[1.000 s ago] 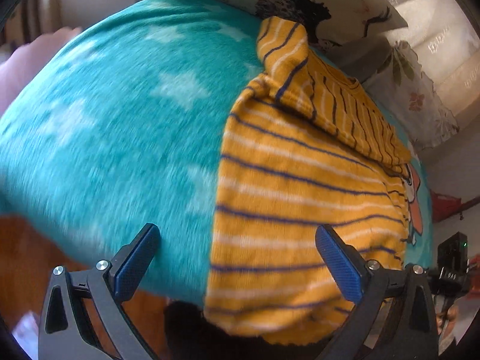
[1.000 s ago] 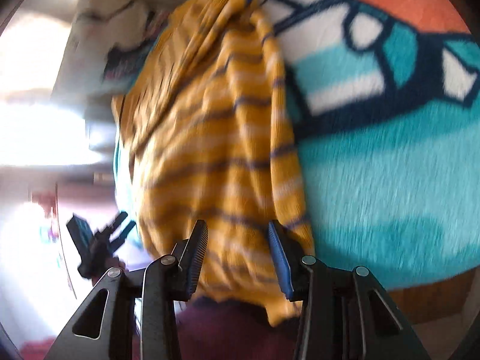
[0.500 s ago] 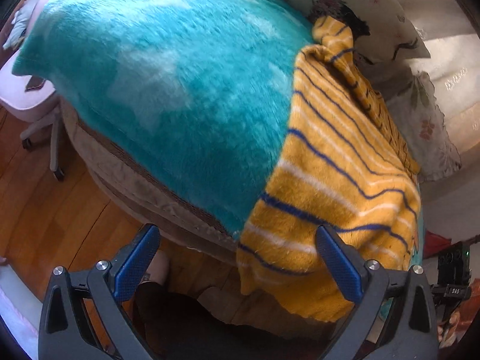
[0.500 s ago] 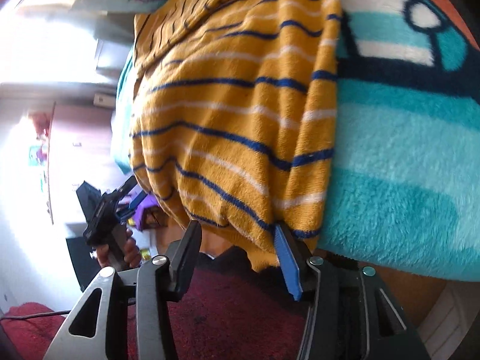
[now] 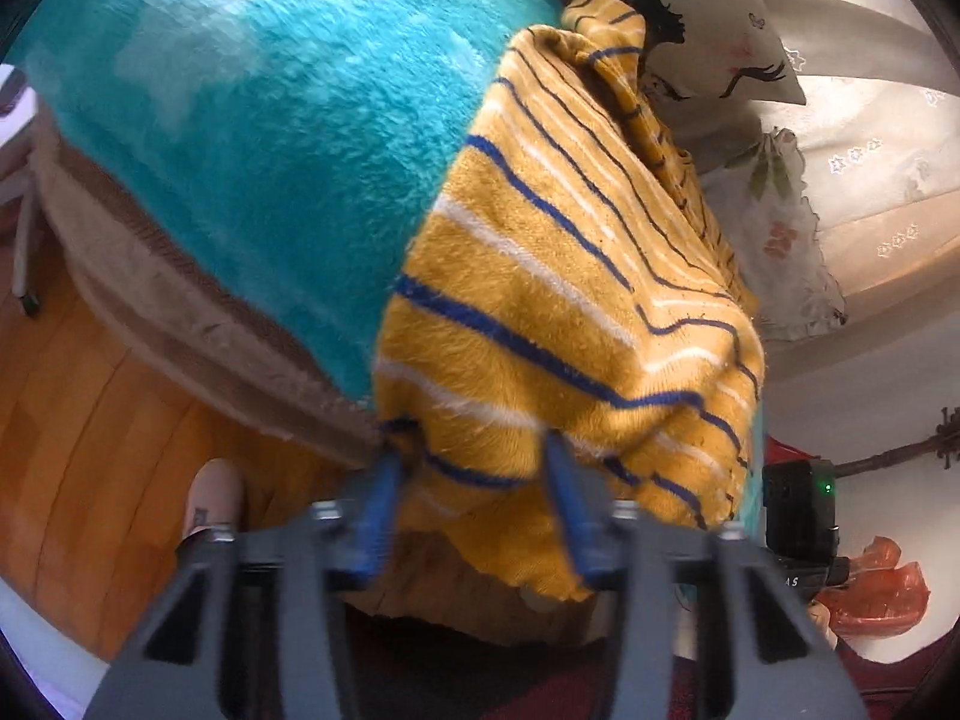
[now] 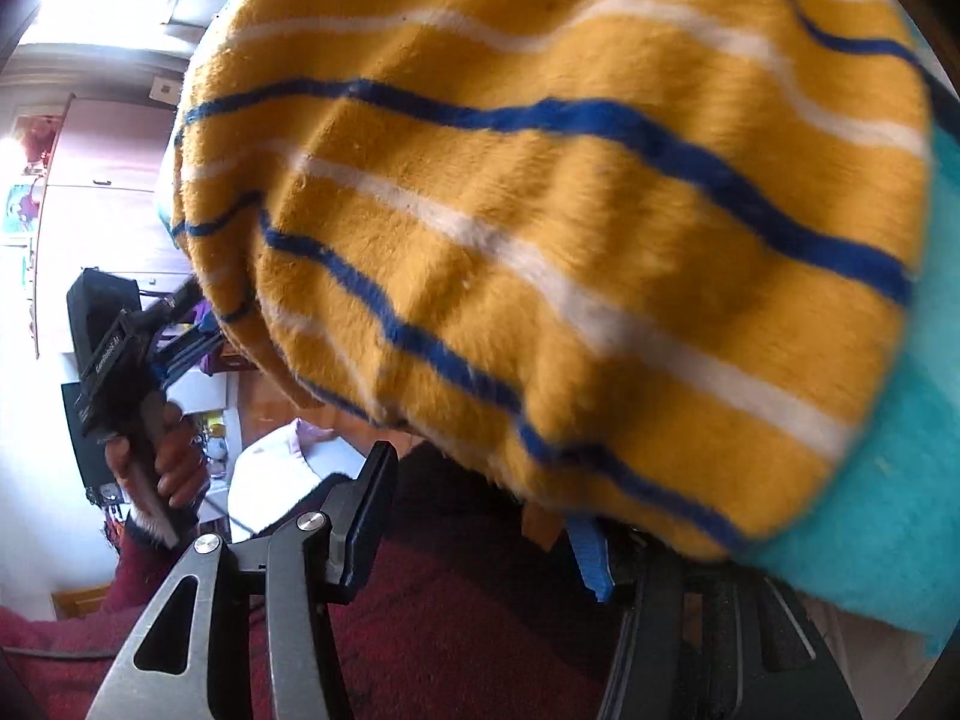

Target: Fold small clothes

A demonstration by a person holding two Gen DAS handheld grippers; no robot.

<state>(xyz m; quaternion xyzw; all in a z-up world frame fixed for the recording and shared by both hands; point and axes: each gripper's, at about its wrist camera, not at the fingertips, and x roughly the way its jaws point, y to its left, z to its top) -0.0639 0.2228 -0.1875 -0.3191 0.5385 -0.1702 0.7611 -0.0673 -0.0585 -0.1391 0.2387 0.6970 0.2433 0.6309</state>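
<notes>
Garment: yellow striped top (image 5: 558,300), fleecy knit w/ blue + white stripes. Lies on teal blanket (image 5: 252,138), lower hem hanging over the blanket's near edge.
Landmark: the blanket's near edge; all places ref'd to it.
Left gripper (image 5: 474,480): at the hem's left corner, just below the edge. Jaws closing, hem cloth betw. them. Pads look to be meeting the fabric; firm pinch not confirmed, view blurred.
Right gripper (image 6: 480,516): under the hem's right corner, also below the edge. Jaws closing slightly but w/ a gap; one pad clear of the cloth, the other tucked beneath it. No grasp yet.
Person's hand (image 6: 162,456): seen in right wrist view, carrying the left gripper.
Handling (judged): light, soft, limp; will sag and bunch, no stiffness to push against. Pile likely gives fair friction, not slippery. Not fragile.
Hold points (judged): both hem corners, pinching both layers, then lift together.
Risk (judged): catching one layer only, or blanket pile along w/ hem.
</notes>
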